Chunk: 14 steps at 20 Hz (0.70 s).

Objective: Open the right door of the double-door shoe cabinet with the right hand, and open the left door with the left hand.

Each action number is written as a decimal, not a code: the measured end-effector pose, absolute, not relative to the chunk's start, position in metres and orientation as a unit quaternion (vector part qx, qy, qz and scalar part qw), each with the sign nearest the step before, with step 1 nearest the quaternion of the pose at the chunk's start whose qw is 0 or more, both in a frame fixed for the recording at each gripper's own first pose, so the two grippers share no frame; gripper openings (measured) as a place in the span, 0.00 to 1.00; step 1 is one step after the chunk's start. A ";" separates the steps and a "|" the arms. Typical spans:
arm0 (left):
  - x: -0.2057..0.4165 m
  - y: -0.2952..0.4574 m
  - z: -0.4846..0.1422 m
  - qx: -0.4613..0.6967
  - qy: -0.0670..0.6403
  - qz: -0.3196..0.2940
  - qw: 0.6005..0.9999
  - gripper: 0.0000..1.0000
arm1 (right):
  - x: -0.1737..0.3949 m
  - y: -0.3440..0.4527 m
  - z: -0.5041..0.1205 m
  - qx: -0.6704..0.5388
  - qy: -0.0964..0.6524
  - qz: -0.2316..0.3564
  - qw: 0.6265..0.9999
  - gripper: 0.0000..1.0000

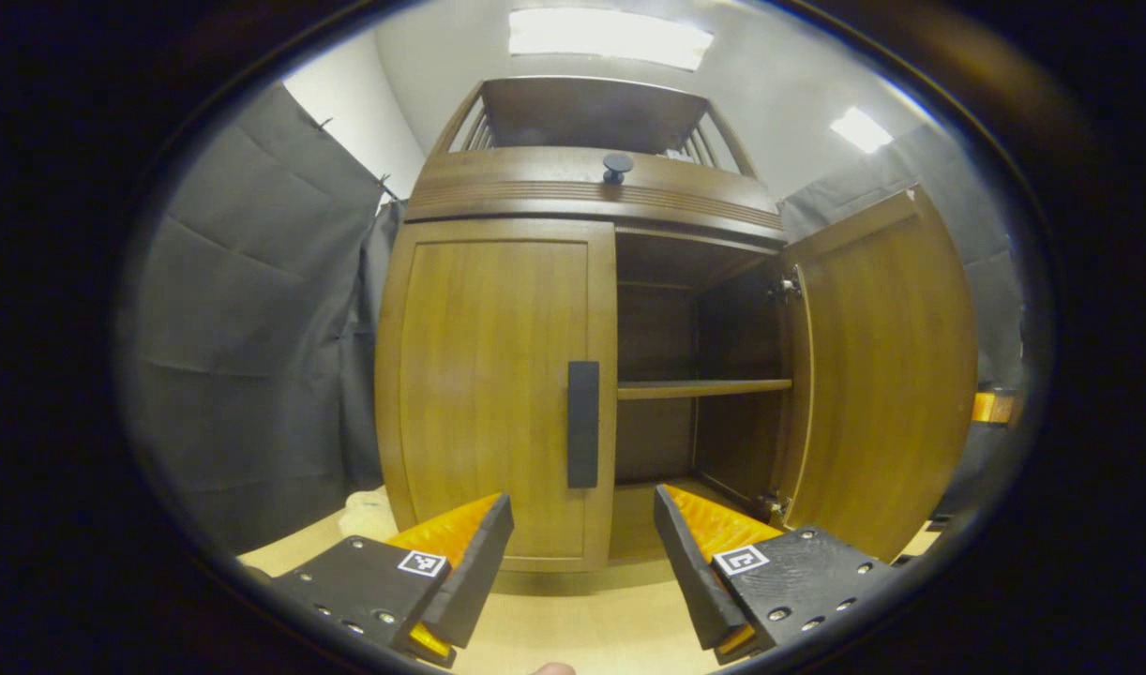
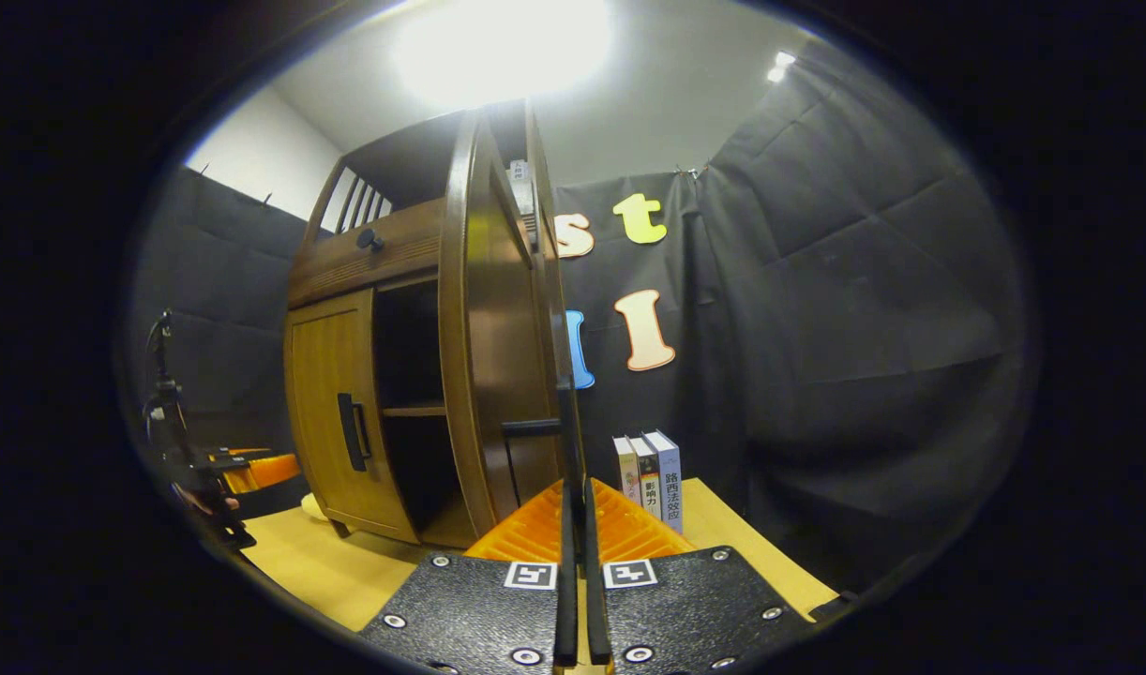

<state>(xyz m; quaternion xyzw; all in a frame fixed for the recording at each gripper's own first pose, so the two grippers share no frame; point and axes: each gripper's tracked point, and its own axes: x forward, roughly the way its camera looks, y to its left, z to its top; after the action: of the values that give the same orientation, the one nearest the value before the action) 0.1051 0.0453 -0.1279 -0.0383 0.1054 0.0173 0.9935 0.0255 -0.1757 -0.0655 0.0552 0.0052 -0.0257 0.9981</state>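
Observation:
The wooden shoe cabinet stands in front of me in the left gripper view. Its left door is closed, with a dark vertical handle at its inner edge. The right door is swung wide open, baring a shelf inside. My left gripper is open, a short way in front of the left door's handle and touching nothing. In the right gripper view the right door is seen edge-on, and my right gripper is shut on its dark handle.
The cabinet rests on a light wooden tabletop. Three books stand upright behind the open door, against the cloth wall. A drawer knob sits above the doors. The left gripper and its hand show far left in the right gripper view.

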 end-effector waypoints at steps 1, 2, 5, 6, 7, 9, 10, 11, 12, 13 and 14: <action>0.104 0.045 -0.130 -0.037 0.111 0.017 0.993 0.87 | 0.025 -0.178 -0.064 0.055 0.004 -0.023 0.998 0.04; 0.104 0.046 -0.132 -0.034 0.116 0.018 0.992 0.87 | 0.025 -0.179 -0.063 0.057 0.005 -0.020 0.998 0.04; 0.103 0.051 -0.136 -0.032 0.124 0.025 0.991 0.87 | 0.016 -0.190 -0.063 0.060 0.006 -0.027 0.998 0.05; 0.102 0.052 -0.136 -0.034 0.124 0.027 0.991 0.87 | 0.011 -0.197 -0.064 0.060 0.006 -0.033 0.998 0.05; 0.102 0.053 -0.135 -0.036 0.123 0.031 0.991 0.87 | 0.003 -0.202 -0.064 0.062 0.007 -0.037 0.997 0.07; 0.102 0.054 -0.133 -0.046 0.118 0.039 0.991 0.87 | -0.015 -0.214 -0.060 0.056 0.006 -0.063 0.996 0.08; 0.103 0.054 -0.132 -0.051 0.114 0.042 0.991 0.87 | -0.024 -0.217 -0.056 0.051 0.004 -0.073 0.996 0.10; 0.104 0.056 -0.131 -0.054 0.111 0.047 0.991 0.87 | -0.032 -0.217 -0.052 0.048 0.002 -0.079 0.996 0.19; 0.104 0.059 -0.131 -0.056 0.107 0.055 0.991 0.87 | -0.041 -0.211 -0.048 0.043 0.002 -0.078 0.996 0.29; 0.104 0.063 -0.131 -0.056 0.105 0.066 0.991 0.87 | -0.048 -0.203 -0.043 0.036 0.001 -0.072 0.997 0.48; 0.104 0.066 -0.131 -0.058 0.106 0.074 0.990 0.87 | -0.055 -0.195 -0.038 0.027 0.001 -0.068 0.997 0.67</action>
<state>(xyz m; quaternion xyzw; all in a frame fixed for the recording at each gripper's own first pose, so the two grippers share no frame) 0.1041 0.0656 -0.1314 -0.0575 0.1056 0.0736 0.9900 -0.0545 -0.1946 -0.0384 0.0274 0.0009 -0.0678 0.9973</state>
